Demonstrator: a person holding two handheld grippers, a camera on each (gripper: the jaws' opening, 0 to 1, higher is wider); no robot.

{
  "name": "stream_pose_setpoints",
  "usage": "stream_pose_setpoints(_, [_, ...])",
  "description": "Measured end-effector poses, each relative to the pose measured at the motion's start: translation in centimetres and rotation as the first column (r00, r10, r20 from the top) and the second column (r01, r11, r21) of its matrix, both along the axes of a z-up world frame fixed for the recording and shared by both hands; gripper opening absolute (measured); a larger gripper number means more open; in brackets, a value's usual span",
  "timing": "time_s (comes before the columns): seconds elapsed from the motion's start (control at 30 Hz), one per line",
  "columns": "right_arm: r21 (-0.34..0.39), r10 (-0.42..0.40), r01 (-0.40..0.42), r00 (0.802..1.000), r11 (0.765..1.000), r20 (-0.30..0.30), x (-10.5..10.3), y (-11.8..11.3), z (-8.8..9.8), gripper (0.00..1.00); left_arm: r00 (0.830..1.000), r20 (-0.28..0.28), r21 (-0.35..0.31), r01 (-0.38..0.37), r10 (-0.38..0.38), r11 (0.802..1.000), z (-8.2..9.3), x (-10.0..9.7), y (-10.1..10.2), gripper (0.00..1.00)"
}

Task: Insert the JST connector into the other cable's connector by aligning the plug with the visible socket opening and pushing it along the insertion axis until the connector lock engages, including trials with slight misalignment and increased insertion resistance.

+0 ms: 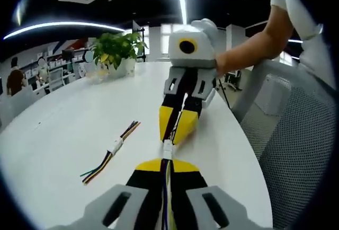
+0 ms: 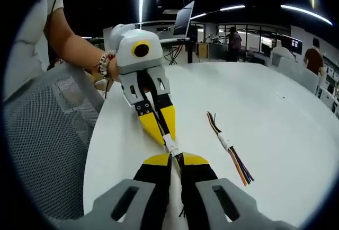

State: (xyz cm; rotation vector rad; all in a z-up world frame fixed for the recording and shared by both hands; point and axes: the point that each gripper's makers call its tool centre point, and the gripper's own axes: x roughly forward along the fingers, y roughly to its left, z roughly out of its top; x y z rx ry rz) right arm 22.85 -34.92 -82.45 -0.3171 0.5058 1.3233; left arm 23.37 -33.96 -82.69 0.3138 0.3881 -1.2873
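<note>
Left gripper view put a spare joined cable [image 1: 110, 155] lying loose on the white table [image 1: 63, 124] at our left, then our left gripper [image 1: 166, 165] clamped on its cable, the white JST connector [image 1: 167, 149] at its tips meeting the right gripper [image 1: 177, 129], which was clamped on the other cable. Whether the lock had caught we could not tell. We judged the step needed both cables kept on one straight line, pressing steadily and correcting any tilt before adding force
</note>
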Motion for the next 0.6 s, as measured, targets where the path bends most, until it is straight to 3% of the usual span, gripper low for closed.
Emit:
stream_pose_setpoints(0.37, [-0.008,-0.015,0.015,1.000,1.000,-0.022,-0.12,-0.05,0.10,0.03,1.000,0.007,0.020,0.005,-0.005,1.000,-0.24,0.02,-0.10,0.00])
stream_pose_setpoints(0.6, [-0.012,-0.013,0.014,1.000,1.000,0.019,0.32,-0.21,0.11,0.03,0.999,0.034,0.033,-0.015,0.014,0.999,-0.16,0.45,-0.15,0.00])
